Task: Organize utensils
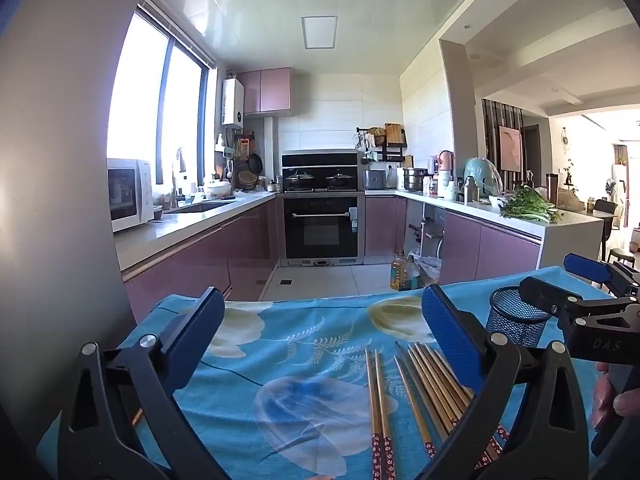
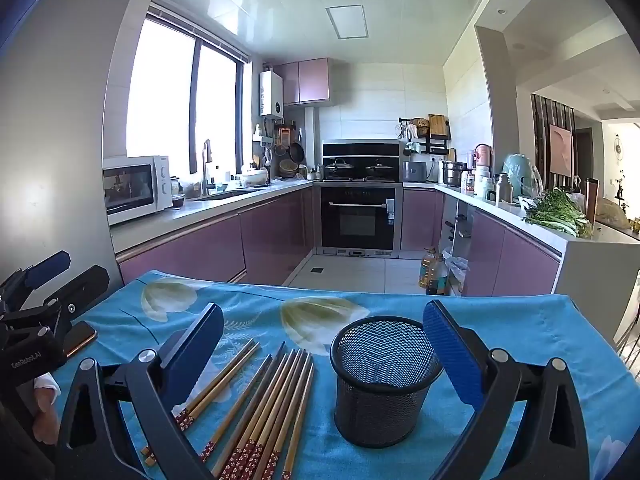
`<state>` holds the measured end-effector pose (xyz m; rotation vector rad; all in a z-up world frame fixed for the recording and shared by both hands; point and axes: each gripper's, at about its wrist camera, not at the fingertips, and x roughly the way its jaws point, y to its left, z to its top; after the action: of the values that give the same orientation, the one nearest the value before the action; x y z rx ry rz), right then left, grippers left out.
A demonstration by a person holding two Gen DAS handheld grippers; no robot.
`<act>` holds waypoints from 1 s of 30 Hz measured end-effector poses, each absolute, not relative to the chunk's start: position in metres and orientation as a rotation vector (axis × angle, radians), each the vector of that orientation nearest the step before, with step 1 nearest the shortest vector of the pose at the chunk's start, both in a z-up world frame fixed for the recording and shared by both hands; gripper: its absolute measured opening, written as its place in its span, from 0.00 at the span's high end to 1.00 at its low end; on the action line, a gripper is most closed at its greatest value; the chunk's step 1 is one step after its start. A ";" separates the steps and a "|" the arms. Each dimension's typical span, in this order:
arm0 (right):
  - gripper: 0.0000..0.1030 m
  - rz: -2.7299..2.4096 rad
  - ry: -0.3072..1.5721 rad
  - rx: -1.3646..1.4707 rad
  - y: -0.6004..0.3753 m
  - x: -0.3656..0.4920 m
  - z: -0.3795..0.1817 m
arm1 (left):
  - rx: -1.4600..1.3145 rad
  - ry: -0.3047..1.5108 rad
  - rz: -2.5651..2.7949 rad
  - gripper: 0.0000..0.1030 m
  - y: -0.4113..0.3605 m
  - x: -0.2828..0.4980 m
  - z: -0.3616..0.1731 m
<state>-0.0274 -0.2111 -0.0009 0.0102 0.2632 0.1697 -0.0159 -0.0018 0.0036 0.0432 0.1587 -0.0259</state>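
Start of task | chopsticks (image 2: 256,404) all loose on bench (image 2: 520,328), lower centre | mesh cup (image 2: 384,380) empty | left gripper (image 1: 320,332), right gripper (image 2: 324,344) wide open, holding nothing

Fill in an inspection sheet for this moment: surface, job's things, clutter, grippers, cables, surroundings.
Surface: table under a blue floral cloth, lying flat.
Job's things: chopsticks lie loose on the cloth, one pair apart from the main bunch; mesh cup stands upright beside them, seemingly empty.
Clutter: a phone lies on the cloth at the table's left edge.
Grippers: left gripper open, above the chopsticks, holding nothing; right gripper open, cup and chopsticks in front of its jaws, untouched.
Cables: nothing seen.
Surroundings: kitchen with oven, microwave, greens on the counter, oil bottles on the floor.
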 end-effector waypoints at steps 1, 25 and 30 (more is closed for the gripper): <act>0.06 0.171 0.263 0.010 -0.211 -0.028 -0.001 | 0.042 0.157 -0.027 0.06 -0.002 -0.016 0.004; 0.06 0.166 0.249 0.007 -0.211 -0.030 0.002 | 0.037 0.153 -0.033 0.06 -0.001 -0.018 0.006; 0.06 0.164 0.246 0.006 -0.210 -0.032 0.003 | 0.035 0.153 -0.031 0.06 -0.001 -0.019 0.007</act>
<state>-0.0319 -0.2099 0.0030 0.0061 0.2464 0.1642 -0.0189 -0.0014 0.0067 0.0353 0.1532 -0.0313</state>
